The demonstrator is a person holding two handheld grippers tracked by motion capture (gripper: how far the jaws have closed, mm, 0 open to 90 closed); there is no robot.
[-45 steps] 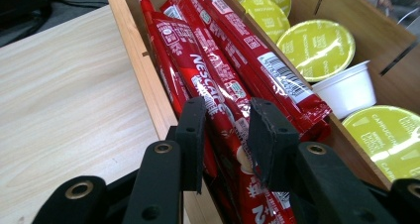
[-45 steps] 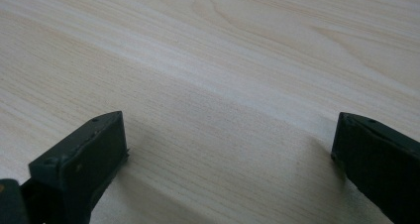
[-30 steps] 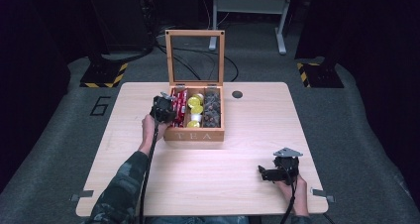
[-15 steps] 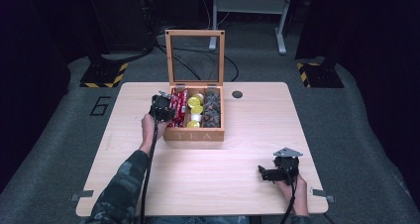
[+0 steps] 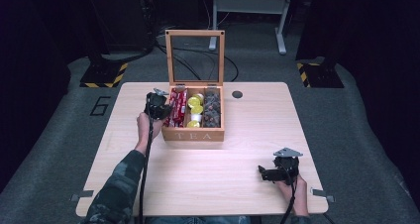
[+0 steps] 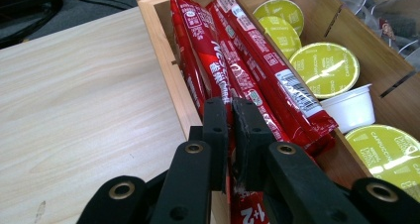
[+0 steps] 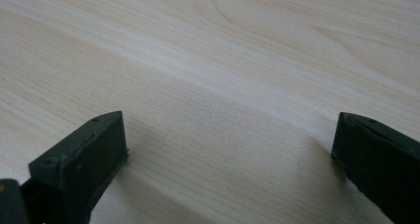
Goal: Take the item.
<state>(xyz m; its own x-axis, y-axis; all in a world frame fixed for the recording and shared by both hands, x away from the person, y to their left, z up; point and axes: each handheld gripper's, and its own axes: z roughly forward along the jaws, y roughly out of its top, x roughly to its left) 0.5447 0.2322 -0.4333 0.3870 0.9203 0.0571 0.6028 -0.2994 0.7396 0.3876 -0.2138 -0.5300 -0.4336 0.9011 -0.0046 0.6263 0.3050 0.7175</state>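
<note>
- We see the left gripper [image 6: 230,110] with jaws pinched on a red sachet [image 6: 225,80] in the left compartment of the tea box [image 5: 194,134].
- We find the right gripper [image 7: 228,149] wide apart, holding nothing, low over the table [image 5: 237,159], well apart from the box.

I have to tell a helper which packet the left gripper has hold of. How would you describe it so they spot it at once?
Find the wooden box marked TEA at the middle of the table. In its leftmost compartment lie long red stick packets. The one meant is the packet pinched between the jaws of the left gripper, beside the box's outer wall; its neighbours lie free.
</note>
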